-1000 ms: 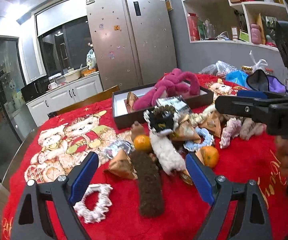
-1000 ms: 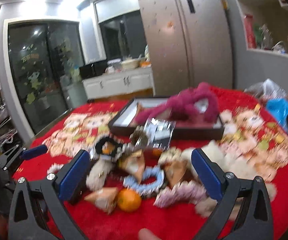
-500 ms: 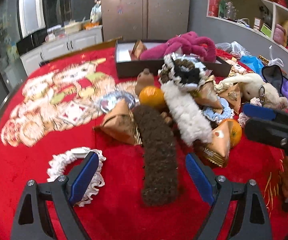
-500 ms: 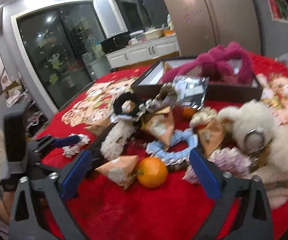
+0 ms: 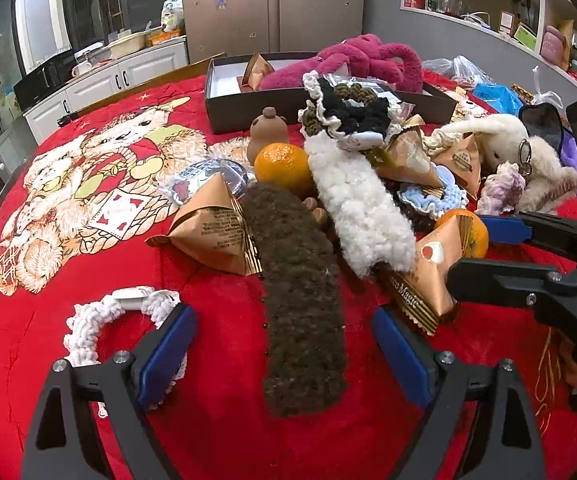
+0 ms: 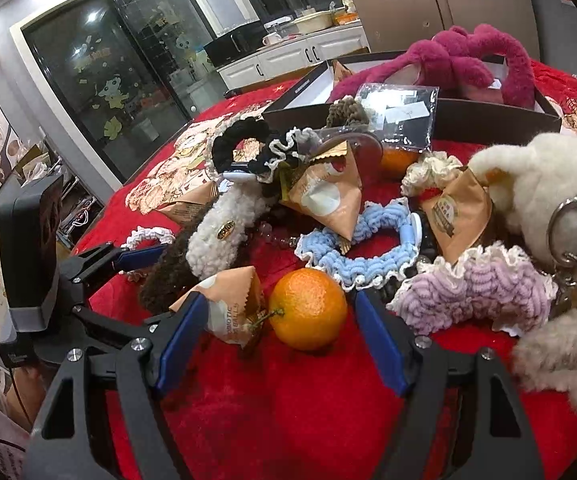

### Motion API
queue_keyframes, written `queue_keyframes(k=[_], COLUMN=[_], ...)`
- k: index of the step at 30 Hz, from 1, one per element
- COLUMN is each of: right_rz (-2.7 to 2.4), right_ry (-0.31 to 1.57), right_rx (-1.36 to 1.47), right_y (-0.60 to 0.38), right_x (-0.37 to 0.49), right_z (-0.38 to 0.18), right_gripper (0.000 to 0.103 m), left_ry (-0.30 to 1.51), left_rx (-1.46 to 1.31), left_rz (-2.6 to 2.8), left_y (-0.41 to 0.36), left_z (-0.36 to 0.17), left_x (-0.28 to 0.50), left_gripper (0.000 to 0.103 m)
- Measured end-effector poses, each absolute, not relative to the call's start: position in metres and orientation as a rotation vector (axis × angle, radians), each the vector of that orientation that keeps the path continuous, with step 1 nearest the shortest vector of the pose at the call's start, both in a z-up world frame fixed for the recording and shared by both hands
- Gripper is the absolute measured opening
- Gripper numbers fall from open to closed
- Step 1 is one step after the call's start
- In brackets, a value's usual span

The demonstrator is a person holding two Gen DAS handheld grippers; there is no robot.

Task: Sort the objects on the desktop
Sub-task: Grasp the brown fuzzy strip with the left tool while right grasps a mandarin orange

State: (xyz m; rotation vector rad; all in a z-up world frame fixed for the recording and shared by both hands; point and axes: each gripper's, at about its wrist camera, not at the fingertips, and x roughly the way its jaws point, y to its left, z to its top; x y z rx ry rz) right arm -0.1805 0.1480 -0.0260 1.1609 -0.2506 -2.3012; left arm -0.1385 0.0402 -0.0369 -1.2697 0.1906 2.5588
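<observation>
the left gripper (image 5: 284, 344) hangs low over the red cloth (image 5: 216, 432) with its jaws wide apart, and the near end of a brown fuzzy strip (image 5: 300, 300) lies between them, untouched. a white scrunchie (image 5: 100, 320) sits just beside its left finger. the right gripper (image 6: 276, 340) is spread open too, jaws either side of an orange (image 6: 308, 308) and a tan packet (image 6: 228, 304), which touch each other on the cloth. beyond them the heap: a white fuzzy strip (image 5: 356, 204), a blue scrunchie (image 6: 360, 256), a lilac scrunchie (image 6: 476, 292), a cream plush (image 6: 544, 184), a second orange (image 5: 282, 166). the dark box (image 5: 244, 108) stands at the back of the table, a magenta plush (image 5: 368, 60) draped across it.
</observation>
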Motion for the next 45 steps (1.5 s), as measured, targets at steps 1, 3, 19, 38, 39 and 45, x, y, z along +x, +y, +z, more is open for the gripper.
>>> queue_keyframes(k=[1, 3, 19, 38, 39, 45], right_rz=[-2.295, -2.289, -2.271, -2.382, -2.377, -2.385], right_ry=[-0.264, -0.292, -0.346, -0.223, -0.234, -0.264], right_rx=[1.162, 1.162, 1.191, 1.098, 1.085, 1.058], right_y=[0.150, 0.151, 0.161, 0.165, 0.167, 0.172], right_x=[-0.182, -0.181, -0.185, -0.165, -0.165, -0.165], right_z=[-0.027, -0.027, -0.030, -0.002, 0.000, 0.008], right_gripper=[0.078, 0.077, 0.050, 0.037, 0.037, 0.037], left_ry=[0.191, 0.195, 0.195, 0.085, 0.088, 0.143], left_rx=[-1.270, -1.269, -1.268, -1.191, -1.181, -1.097], left_rz=[2.559, 2.560, 2.560, 2.579, 2.588, 2.632], left_y=[0.040, 0.042, 0.042, 0.037, 0.037, 0.040], left_z=[-0.037, -0.037, -0.037, -0.025, -0.023, -0.012], left_x=[-0.139, -0.138, -0.139, -0.131, -0.130, -0.121], left_gripper=[0.093, 0.093, 0.093, 0.031, 0.031, 0.030])
